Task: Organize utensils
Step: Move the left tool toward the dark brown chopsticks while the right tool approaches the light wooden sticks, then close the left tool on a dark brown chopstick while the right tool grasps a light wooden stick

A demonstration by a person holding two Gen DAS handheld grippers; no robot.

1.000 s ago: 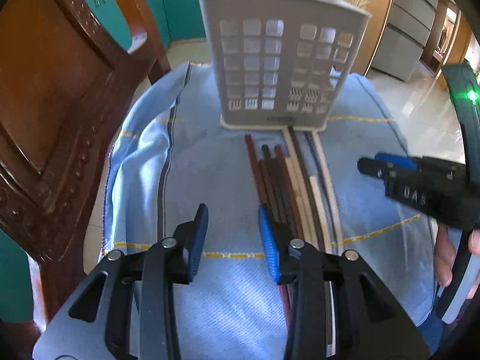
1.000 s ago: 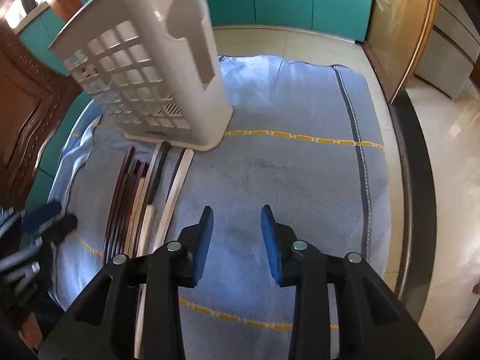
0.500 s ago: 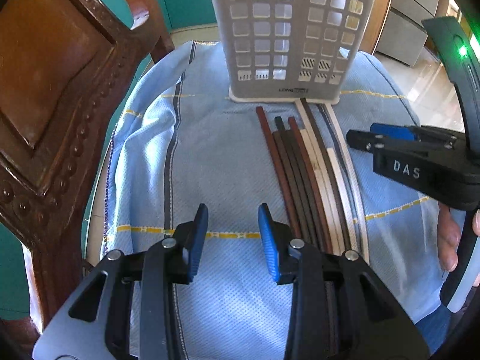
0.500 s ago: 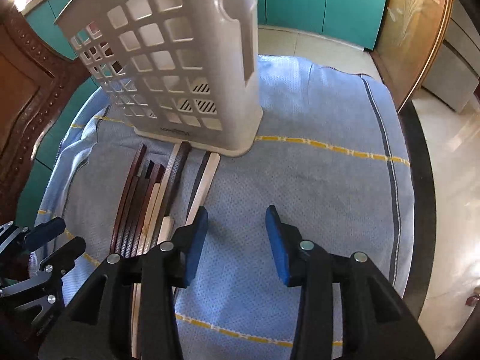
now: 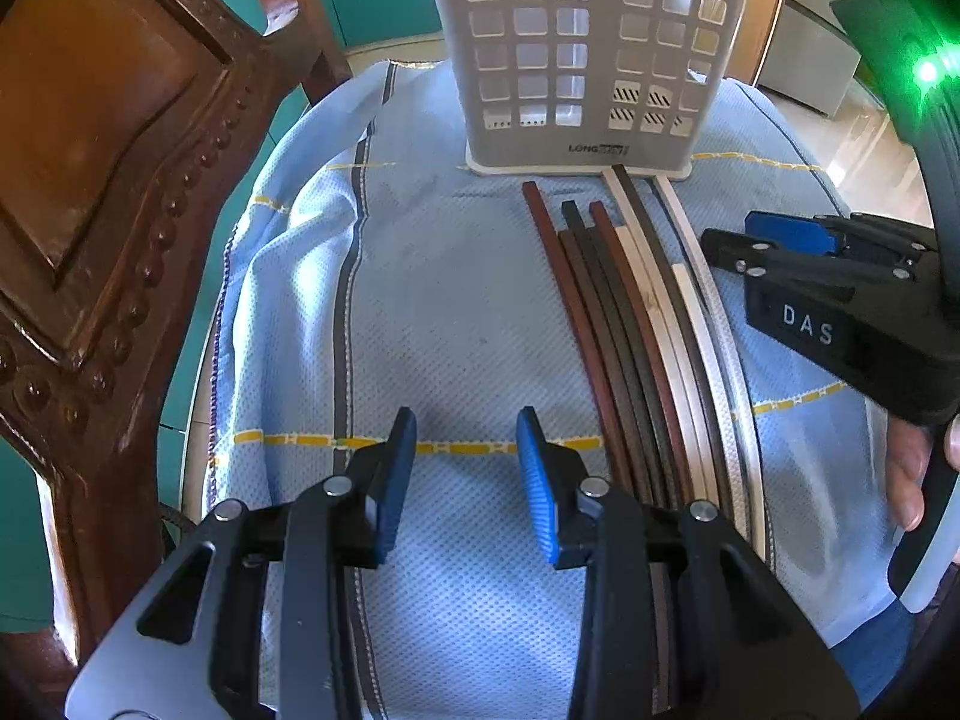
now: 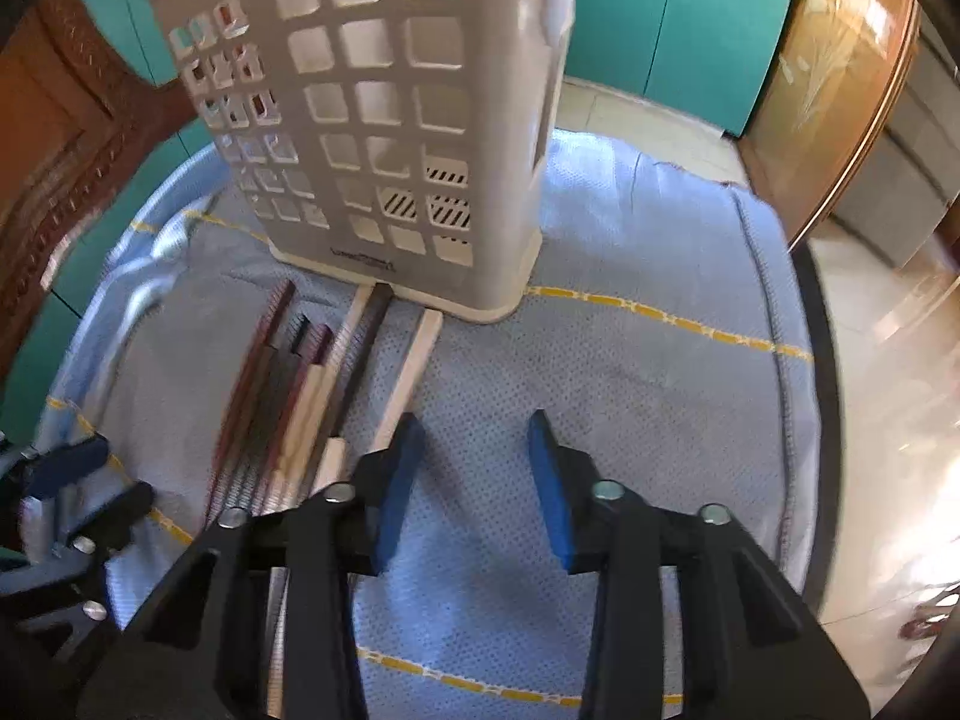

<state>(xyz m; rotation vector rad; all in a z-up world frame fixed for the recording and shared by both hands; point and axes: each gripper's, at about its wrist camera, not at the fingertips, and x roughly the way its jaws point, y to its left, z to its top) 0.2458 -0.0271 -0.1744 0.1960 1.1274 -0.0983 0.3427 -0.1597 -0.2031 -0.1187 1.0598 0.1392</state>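
Several long chopsticks (image 5: 630, 324), dark brown, red-brown and pale, lie side by side on a blue cloth (image 5: 450, 300), their far ends at the foot of a grey perforated utensil holder (image 5: 576, 60). My left gripper (image 5: 465, 420) hangs open over bare cloth just left of the chopsticks, nothing between its blue pads. My right gripper (image 6: 474, 420) hovers over the cloth just right of the chopsticks (image 6: 288, 396), in front of the holder (image 6: 372, 120). Its jaws are closing on nothing. It also shows at the right of the left wrist view, right gripper (image 5: 780, 240).
A carved wooden chair (image 5: 120, 180) stands close against the table's left side. Teal cabinets (image 6: 660, 30) and a tiled floor (image 6: 888, 360) lie beyond the cloth's far and right edges. A hand (image 5: 906, 480) holds the right gripper's handle.
The right gripper has moved left toward the chopsticks and nearer the holder; its jaws widened a little, then narrowed. The left gripper tipped slightly, its jaws unchanged.
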